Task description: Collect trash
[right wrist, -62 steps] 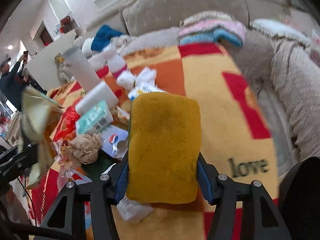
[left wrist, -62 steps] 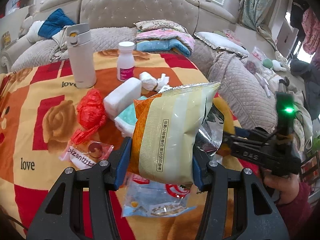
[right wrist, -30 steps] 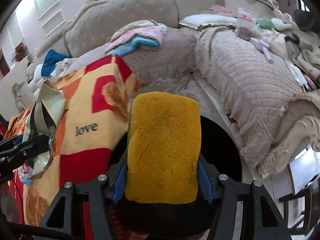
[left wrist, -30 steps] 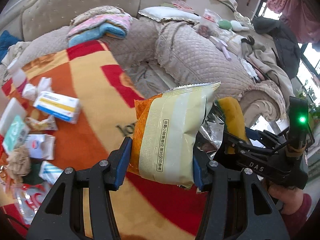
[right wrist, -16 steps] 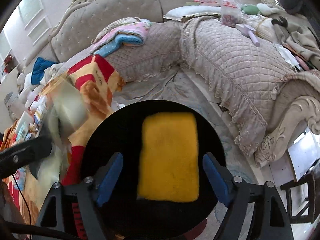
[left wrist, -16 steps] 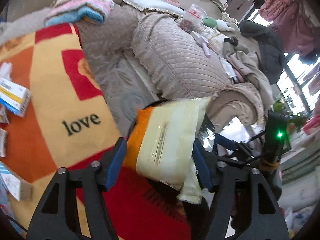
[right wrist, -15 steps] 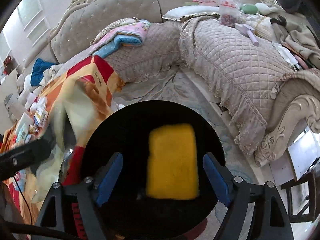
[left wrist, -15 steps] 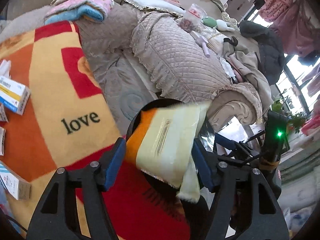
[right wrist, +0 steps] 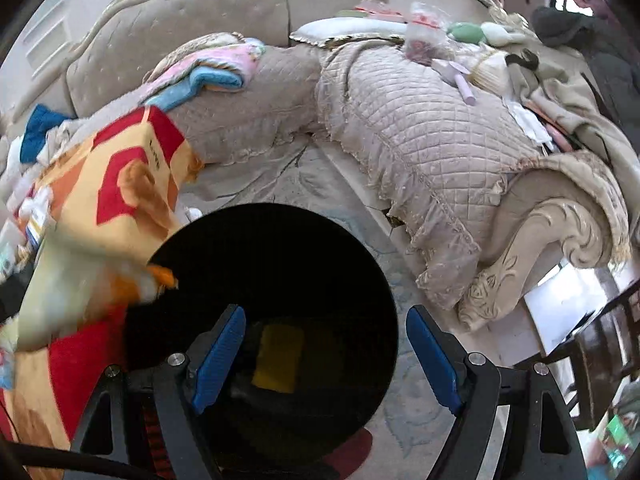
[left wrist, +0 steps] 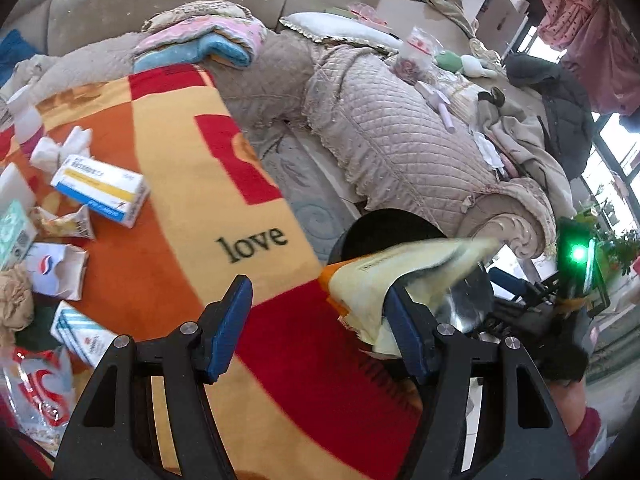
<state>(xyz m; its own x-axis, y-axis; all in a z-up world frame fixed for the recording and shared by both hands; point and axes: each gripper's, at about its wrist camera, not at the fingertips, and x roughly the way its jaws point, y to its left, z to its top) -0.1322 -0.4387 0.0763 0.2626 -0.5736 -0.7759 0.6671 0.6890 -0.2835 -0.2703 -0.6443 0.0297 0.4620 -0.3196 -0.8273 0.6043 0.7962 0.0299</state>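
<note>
- Both jaws have let go since a moment ago: the yellow sponge (right wrist: 278, 364) that the right gripper (right wrist: 326, 354) pinched now lies at the bottom of the black bin (right wrist: 372, 280), and the snack bag (left wrist: 404, 276) has slipped out of the left gripper's (left wrist: 318, 326) grip.
- Far left on the blanket (left wrist: 180, 184) sits the uncollected litter: a blue and yellow box (left wrist: 100, 190), crumpled tissue (left wrist: 60, 148), a torn white wrapper (left wrist: 56, 270) and a red and clear plastic bag (left wrist: 36, 392).
- Left gripper's fingers are spread, with only blanket between them.
- Just right of that, the snack bag, blurred, hangs over the bin's rim, lying against the outer side of the left gripper's right finger (left wrist: 408, 338); I cannot tell whether it touches.
- Right gripper hovers over the bin mouth, fingers spread wide and nothing between them, the sponge well below.
- Right again stands the quilted sofa (right wrist: 420, 132), beside the bin.
</note>
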